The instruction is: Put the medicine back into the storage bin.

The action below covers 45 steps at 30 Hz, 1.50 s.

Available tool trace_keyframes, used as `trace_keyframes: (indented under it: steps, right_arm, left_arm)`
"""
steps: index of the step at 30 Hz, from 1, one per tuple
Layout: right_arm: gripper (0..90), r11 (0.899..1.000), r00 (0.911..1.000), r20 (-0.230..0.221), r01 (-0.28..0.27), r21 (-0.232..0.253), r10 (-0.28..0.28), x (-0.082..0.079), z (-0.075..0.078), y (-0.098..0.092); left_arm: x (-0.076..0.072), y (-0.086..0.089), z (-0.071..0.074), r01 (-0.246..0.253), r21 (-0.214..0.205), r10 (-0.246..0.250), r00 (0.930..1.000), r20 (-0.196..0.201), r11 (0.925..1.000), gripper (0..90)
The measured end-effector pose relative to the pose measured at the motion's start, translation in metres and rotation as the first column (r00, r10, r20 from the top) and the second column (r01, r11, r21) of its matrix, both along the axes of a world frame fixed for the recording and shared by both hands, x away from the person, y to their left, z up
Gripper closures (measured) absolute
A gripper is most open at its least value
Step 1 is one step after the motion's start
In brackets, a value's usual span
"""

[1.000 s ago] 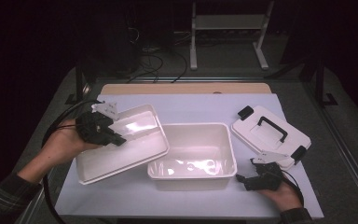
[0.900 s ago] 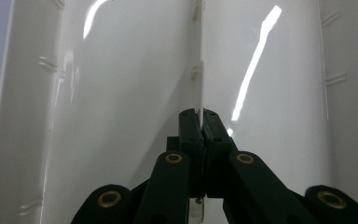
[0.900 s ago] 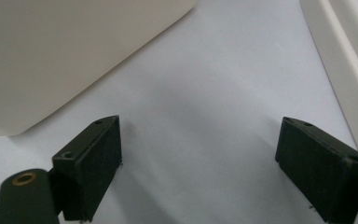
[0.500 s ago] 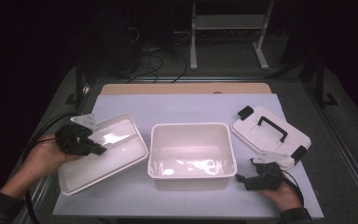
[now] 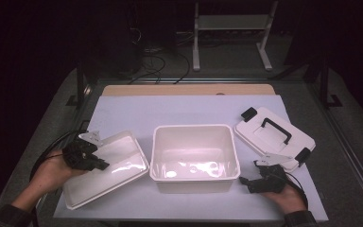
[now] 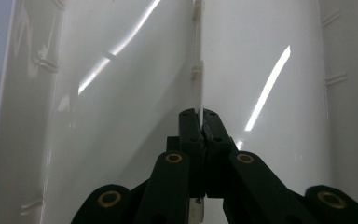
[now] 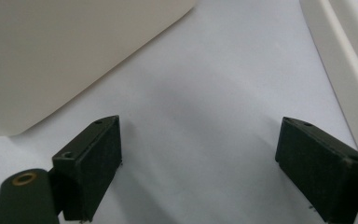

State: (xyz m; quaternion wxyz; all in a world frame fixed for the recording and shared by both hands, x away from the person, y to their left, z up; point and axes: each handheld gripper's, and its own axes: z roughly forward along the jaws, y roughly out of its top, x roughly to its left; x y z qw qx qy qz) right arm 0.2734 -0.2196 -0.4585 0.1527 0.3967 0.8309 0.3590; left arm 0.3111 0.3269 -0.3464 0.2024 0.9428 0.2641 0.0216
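Lower left of the high view, the left gripper [image 5: 97, 163] pinches the rim of a white tray [image 5: 116, 168]; lower right, the right gripper [image 5: 246, 182] rests with jaws spread wide beside the white tub [image 5: 194, 153]

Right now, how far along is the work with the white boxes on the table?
Done: the lid with black handle lies off, right of the open white box. In hand: the left gripper has its jaws shut on the wall of the white tray, which sits left of the box. The right gripper rests open on the table, holding nothing. Left: probably releasing the tray; what follows I cannot tell.
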Motion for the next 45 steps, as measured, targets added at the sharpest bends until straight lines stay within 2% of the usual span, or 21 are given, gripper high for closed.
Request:
trace_keyframes:
  steps: [2,13,24,34,37,45]
  right_arm:
    - [13.5,1.000,1.0000,0.000,0.000,0.000,0.000,0.000,0.000,0.000]
    - [13.5,1.000,1.0000,0.000,0.000,0.000,0.000,0.000,0.000,0.000]
    - [13.5,1.000,1.0000,0.000,0.000,0.000,0.000,0.000,0.000,0.000]
    - [13.5,1.000,1.0000,0.000,0.000,0.000,0.000,0.000,0.000,0.000]
    - [13.5,1.000,1.0000,0.000,0.000,0.000,0.000,0.000,0.000,0.000]
    - [13.5,1.000,1.0000,0.000,0.000,0.000,0.000,0.000,0.000,0.000]
  left_arm:
    - [-0.001,-0.002,-0.010,0.004,0.007,-0.004,1.0000,-0.006,1.0000,88.8]
    - [-0.002,-0.007,-0.041,0.001,0.015,-0.001,0.9996,-0.029,0.9999,88.8]
    - [-0.001,-0.007,-0.057,-0.005,0.019,0.006,0.9991,-0.042,0.9998,88.8]
    - [-0.003,-0.008,-0.063,-0.008,0.021,0.009,0.9994,-0.033,0.9997,88.6]
    - [-0.002,-0.007,-0.062,-0.013,0.017,0.014,0.9991,-0.041,0.9998,88.0]
    - [0.003,-0.003,-0.042,-0.054,0.016,0.054,0.9985,0.005,0.9984,62.6]
